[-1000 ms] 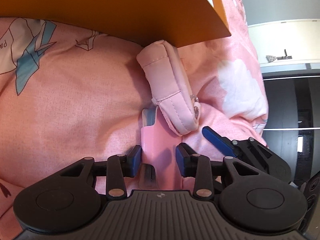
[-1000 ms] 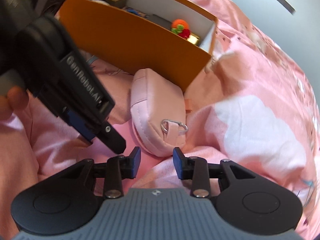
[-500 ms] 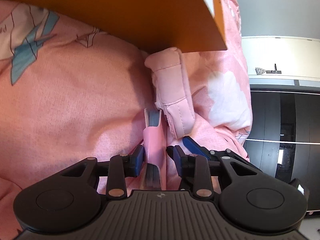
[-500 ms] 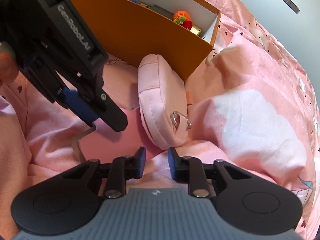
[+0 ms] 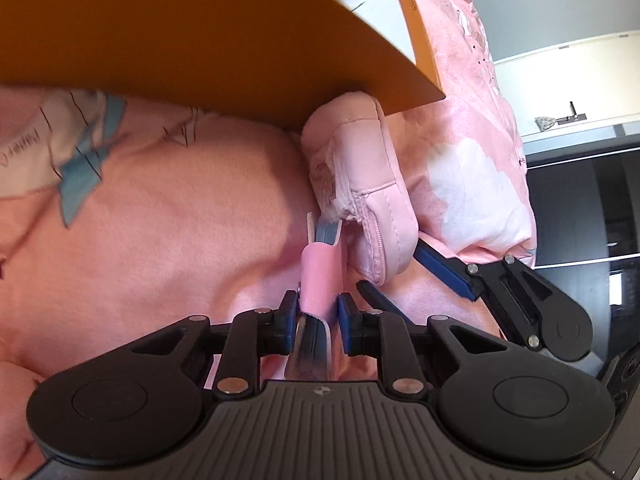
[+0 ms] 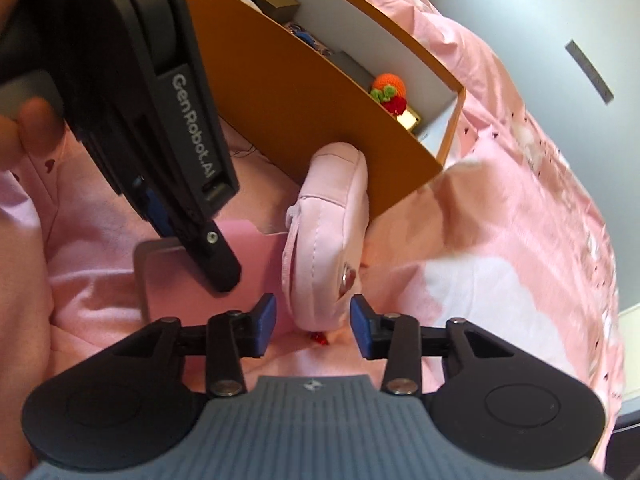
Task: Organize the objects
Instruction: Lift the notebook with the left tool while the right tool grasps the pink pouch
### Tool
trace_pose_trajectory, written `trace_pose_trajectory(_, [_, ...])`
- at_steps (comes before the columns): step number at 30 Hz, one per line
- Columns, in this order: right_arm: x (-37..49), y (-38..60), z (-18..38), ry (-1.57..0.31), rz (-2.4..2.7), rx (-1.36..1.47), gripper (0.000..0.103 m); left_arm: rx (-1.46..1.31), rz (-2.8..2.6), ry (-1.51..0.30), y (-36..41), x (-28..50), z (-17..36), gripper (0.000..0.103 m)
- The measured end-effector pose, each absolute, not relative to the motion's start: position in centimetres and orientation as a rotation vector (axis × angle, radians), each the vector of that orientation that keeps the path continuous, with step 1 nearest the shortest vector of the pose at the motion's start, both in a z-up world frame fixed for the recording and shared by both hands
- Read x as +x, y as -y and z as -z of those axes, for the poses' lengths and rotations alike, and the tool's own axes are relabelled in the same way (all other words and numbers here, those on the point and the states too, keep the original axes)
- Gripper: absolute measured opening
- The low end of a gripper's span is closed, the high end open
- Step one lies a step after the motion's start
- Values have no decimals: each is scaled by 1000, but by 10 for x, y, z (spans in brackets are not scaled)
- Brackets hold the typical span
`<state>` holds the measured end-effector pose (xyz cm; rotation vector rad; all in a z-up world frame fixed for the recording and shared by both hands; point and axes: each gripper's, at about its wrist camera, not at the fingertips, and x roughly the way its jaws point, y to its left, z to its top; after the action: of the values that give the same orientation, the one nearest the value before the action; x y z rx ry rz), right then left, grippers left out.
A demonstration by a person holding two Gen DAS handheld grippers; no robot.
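My left gripper [image 5: 318, 312] is shut on a thin pink-sleeved card pack [image 5: 318, 276], held on edge above the pink bedspread. In the right wrist view the pack [image 6: 240, 264] lies flat under the left gripper's fingers [image 6: 216, 264]. A padded pink pouch [image 5: 360, 188] stands on its side against the orange box [image 5: 200, 40]. My right gripper [image 6: 312, 320] is open with its jaws on either side of the pouch's near end [image 6: 328, 240]; its blue finger [image 5: 444, 270] shows beside the pouch in the left wrist view.
The orange box [image 6: 288, 92] is open on top and holds a crocheted orange-and-red toy [image 6: 388, 92], a small brown box [image 6: 276, 2] and other small items. A pink bedspread [image 6: 500, 220] with white clouds covers everything. A dark cabinet [image 5: 580, 200] stands at the right.
My right gripper has opened wider and moved forward around the pouch's near end. My left gripper has closed on the pink pack and lifted slightly; the pouch has tipped more upright.
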<state>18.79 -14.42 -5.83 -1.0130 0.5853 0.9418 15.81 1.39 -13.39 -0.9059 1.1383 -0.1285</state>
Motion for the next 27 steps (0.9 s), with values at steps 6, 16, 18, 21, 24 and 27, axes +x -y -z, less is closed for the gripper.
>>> trace_pose_trajectory(6, [188, 128, 64, -586, -925, -993, 35, -881, 115, -1127, -18, 155, 128, 23])
trace_pose_trajectory(16, [199, 139, 29, -786, -916, -573, 24, -730, -32, -1045, -44, 125, 88, 22])
trace_pose_trajectory(18, [201, 146, 21, -852, -938, -431, 24, -689, -92, -1026, -48, 119, 83, 22])
trace_pose_trajectory(21, [208, 153, 23, -1005, -975, -181, 24, -712, -127, -1013, -54, 118, 87, 22])
trace_pose_trajectory(24, [212, 157, 35, -1092, -937, -93, 25, -726, -132, -1012, -61, 116, 97, 22])
trace_pose_trajectory(27, [215, 160, 45, -1139, -866, -102, 28, -728, -136, -1020, -58, 120, 101, 22])
